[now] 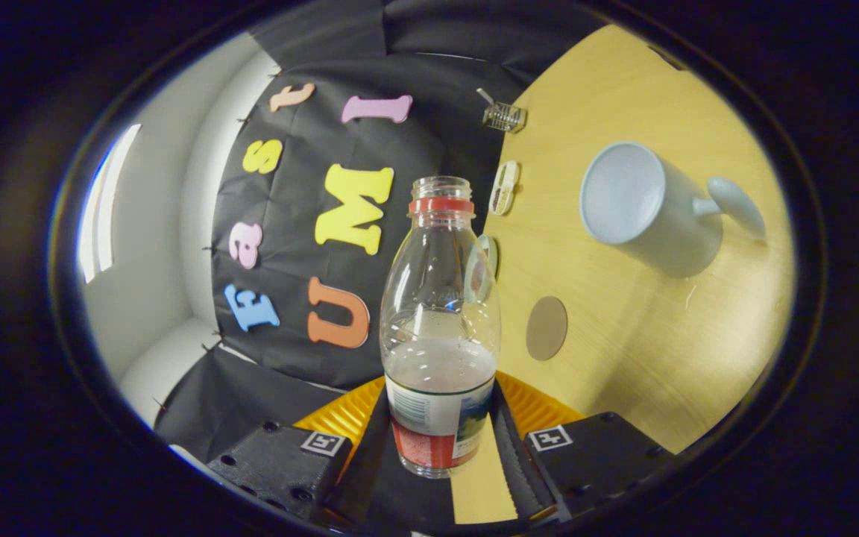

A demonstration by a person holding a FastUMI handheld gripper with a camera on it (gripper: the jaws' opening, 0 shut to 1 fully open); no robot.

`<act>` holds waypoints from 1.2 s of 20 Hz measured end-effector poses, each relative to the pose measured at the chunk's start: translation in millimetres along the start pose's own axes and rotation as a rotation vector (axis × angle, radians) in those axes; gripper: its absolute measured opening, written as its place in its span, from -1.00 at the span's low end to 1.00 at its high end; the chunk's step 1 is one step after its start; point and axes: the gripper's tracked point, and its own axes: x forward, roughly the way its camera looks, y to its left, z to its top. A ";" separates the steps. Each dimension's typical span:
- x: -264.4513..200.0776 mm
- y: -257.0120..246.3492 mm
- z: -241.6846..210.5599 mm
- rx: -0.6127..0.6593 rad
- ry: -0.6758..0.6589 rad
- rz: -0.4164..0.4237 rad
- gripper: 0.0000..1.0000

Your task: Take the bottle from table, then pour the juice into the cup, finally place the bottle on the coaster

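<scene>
Through my own camera, my gripper (441, 436) is clamped on the bottle (440, 321), both fingers pressing its labelled base. It is uncapped and about a third full of juice. The cup (649, 209) lies at two o'clock on the table (646, 350), the coaster (546, 328) at one o'clock, near the bottle.

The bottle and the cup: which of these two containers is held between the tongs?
The bottle, open, with liquid inside; the tongs press its lower part. The cup sits apart on the table.
</scene>
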 end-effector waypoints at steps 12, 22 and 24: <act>-21.3 13.6 3.3 -0.964 -0.038 -0.135 0.51; 62.6 9.9 31.0 -1.205 -0.074 -0.218 0.52; 82.2 2.3 40.7 -1.234 -0.086 -0.252 0.52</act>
